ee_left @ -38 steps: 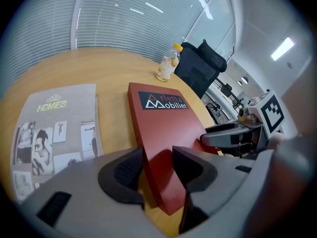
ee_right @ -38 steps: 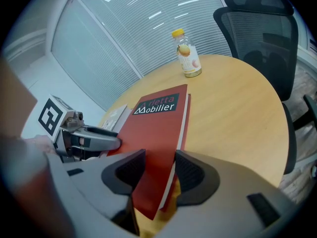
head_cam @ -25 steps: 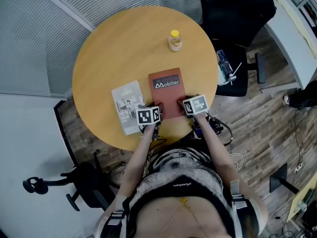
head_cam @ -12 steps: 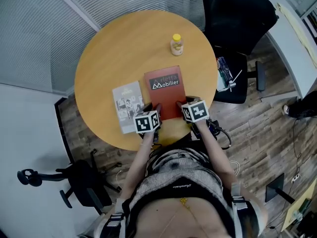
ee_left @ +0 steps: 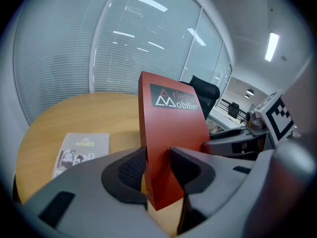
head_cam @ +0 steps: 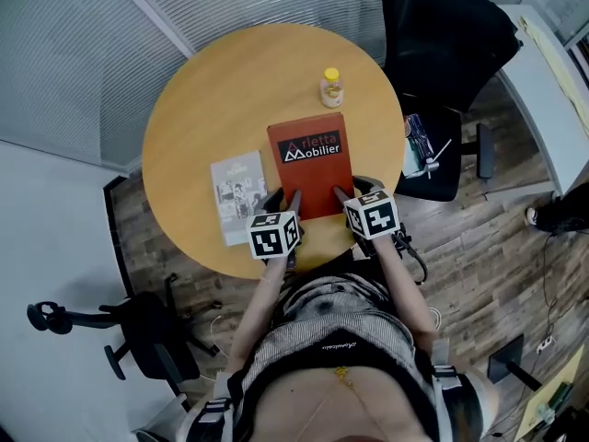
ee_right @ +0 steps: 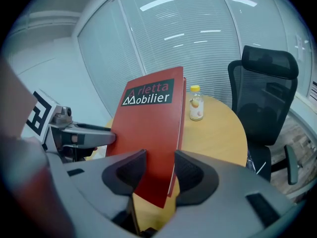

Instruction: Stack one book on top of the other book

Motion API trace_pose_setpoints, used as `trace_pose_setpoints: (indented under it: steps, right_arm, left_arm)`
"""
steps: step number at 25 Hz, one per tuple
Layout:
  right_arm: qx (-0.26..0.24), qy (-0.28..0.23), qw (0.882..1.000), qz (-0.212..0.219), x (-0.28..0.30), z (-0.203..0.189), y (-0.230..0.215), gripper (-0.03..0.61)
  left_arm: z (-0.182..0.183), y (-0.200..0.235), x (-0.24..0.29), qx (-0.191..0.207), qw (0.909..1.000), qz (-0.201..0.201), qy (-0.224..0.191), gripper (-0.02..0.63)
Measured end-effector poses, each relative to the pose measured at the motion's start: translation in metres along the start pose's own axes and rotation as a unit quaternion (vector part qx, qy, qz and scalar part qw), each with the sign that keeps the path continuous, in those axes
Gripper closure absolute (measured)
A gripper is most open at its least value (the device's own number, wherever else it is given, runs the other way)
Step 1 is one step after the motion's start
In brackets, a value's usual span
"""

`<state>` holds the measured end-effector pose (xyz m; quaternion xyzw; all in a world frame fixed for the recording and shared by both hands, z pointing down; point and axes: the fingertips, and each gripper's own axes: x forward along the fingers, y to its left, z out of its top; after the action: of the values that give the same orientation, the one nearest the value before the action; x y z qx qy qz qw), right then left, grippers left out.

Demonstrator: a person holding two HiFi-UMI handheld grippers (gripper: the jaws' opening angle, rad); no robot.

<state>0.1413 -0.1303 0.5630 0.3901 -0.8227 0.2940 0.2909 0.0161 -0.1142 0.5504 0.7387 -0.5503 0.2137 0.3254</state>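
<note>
Nearest the person, two forearms [head_cam: 262,293] reach out side by side, one gripper in each hand. The left gripper [ee_left: 158,166] is clamped on the near left corner of the red book [head_cam: 309,159]. Its jaws have just been closing, and the cover now sits pinched between the dark pads. The right gripper [ee_right: 159,170] grips the near right corner the same way, pads pressed to both faces.

Taking both near corners makes sense. A thin, wide book would likely sag or swing from a single pinch, and two grips keep it flat and steerable. Both gripper views show bare tabletop under the held corners, so the book appears to be up off the table [head_cam: 212,99] with its cover facing up and its far edge toward the middle of the table.

Just to the left of it, the grey book [head_cam: 237,191] lies flat near the table's front edge, untouched. It is probably the base of the stack, so the red book needs carrying leftward, squaring over it, and lowering before either grip lets go.

Farther back, a small bottle [head_cam: 331,88] stands upright, well apart from both books and out of that path. Beyond the table's far right side is a black office chair [head_cam: 446,35].
</note>
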Motion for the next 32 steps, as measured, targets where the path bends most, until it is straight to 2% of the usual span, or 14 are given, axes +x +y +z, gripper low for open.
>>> trace_pose_setpoints:
  steps: [13, 32]
  right_arm:
    - [-0.042, -0.042, 0.998, -0.014, -0.043, 0.028, 0.006, 0.388]
    - [-0.061, -0.04, 0.997, -0.007, -0.046, 0.026, 0.006, 0.388]
  left_arm:
    - [0.028, -0.023, -0.033, 0.005, 0.9984, 0.013, -0.055, 0.46]
    - [0.025, -0.028, -0.038, 0.004, 0.9978, 0.031, -0.058, 0.468]
